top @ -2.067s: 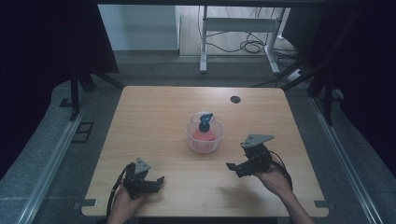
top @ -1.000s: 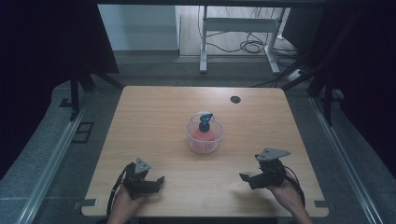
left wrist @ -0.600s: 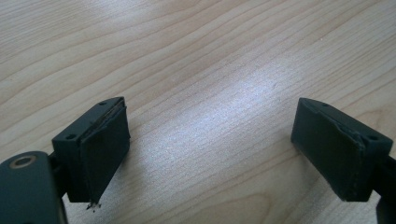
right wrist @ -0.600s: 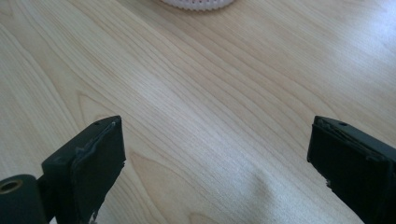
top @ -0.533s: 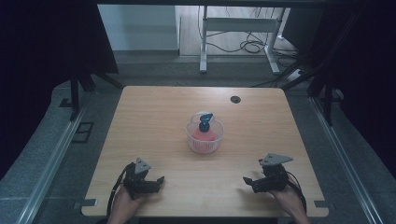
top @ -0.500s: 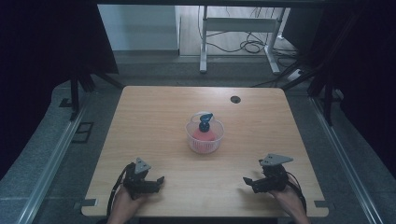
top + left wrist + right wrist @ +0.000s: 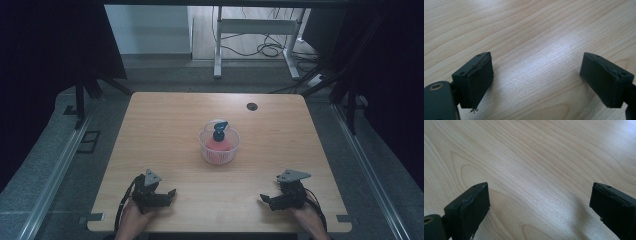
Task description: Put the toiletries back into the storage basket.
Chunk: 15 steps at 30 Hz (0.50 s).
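1. Both tongs, left and right, rested at the near edge of the surface, jaws spread wide and empty.
2. Mid-surface, well apart from them, sat a clear bowl holding a pink bottle with a dark pump top.
3. Probably light and slippery; the bottle's neck looked the best hold.
4. No writing was readable.

Quick count: one bench, one clear basket at its middle with one pink bottle inside, one dark round cap beyond the basket, plus two grippers: left gripper, right gripper.
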{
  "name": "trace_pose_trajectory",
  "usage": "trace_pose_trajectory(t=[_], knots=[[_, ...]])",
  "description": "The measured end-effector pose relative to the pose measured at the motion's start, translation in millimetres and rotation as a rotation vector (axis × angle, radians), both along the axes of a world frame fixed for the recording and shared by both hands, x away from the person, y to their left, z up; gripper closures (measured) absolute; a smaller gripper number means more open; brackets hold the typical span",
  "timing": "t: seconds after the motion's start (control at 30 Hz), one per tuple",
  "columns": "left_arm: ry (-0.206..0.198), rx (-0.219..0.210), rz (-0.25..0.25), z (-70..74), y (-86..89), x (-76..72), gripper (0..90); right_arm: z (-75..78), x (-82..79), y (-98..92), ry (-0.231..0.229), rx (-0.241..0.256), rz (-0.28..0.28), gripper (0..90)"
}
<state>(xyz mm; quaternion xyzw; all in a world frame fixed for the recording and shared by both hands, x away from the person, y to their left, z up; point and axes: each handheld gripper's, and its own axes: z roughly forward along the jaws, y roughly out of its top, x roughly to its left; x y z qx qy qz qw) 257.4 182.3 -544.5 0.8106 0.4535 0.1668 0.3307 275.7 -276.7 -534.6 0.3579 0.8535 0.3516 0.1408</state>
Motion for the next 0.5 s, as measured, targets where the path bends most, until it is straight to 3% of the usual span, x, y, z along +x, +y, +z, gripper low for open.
trace_pose_trajectory(t=[0.2, 0.5], knots=[[0.001, 0.000, 0.001, 0.0, -0.1, -0.1, 11.4, -8.1, -1.1, 1.0, -0.004, -0.009, 0.003, 0.0], [0.000, -0.001, 0.000, -0.1, -0.2, 0.0, 11.3, -8.7, -1.9, 1.4, -0.010, -0.012, -0.001, 0.0]])
